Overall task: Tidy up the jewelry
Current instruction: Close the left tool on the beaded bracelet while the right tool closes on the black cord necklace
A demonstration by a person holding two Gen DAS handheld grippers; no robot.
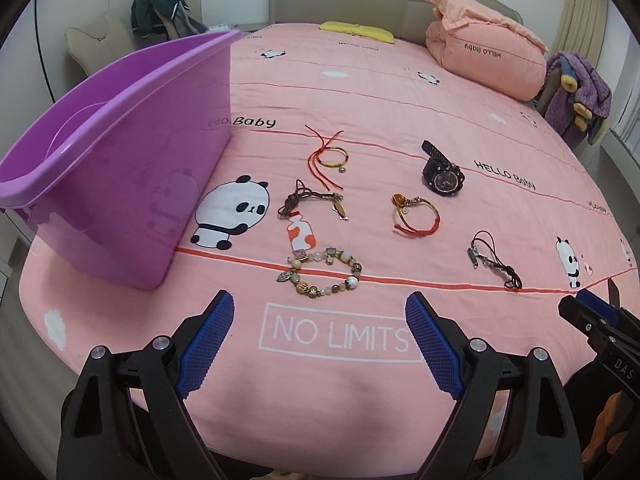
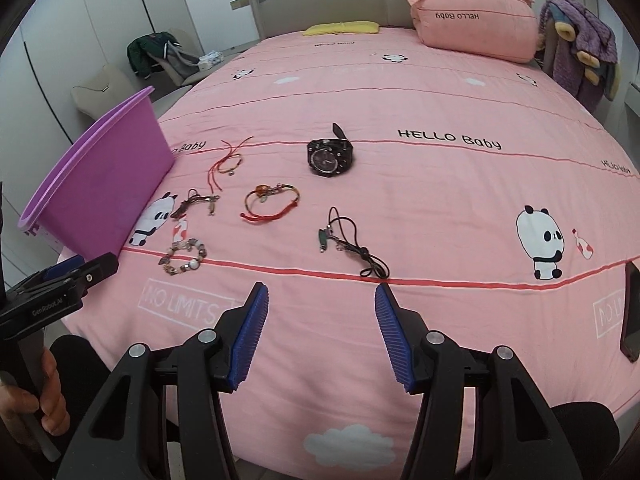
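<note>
Several jewelry pieces lie on the pink bed. A beaded bracelet [image 1: 322, 272] lies nearest my left gripper [image 1: 320, 300], which is open and empty just in front of it. Beyond lie a brown cord pendant [image 1: 312, 200], a red and yellow cord bracelet [image 1: 330, 156], a red bracelet with an amber bead [image 1: 416, 214], a black watch [image 1: 442, 174] and a black cord charm [image 1: 494, 260]. My right gripper [image 2: 320, 292] is open and empty, just short of the black cord charm [image 2: 352, 246]. A purple plastic bin [image 1: 100, 168] stands at the left.
A pink pillow [image 1: 484, 48] and a yellow cloth [image 1: 358, 32] lie at the head of the bed. A chair with clothes [image 1: 164, 12] stands beyond the bin. Purple clothing [image 1: 580, 92] hangs at the right. A dark phone [image 2: 632, 312] lies at the bed's right edge.
</note>
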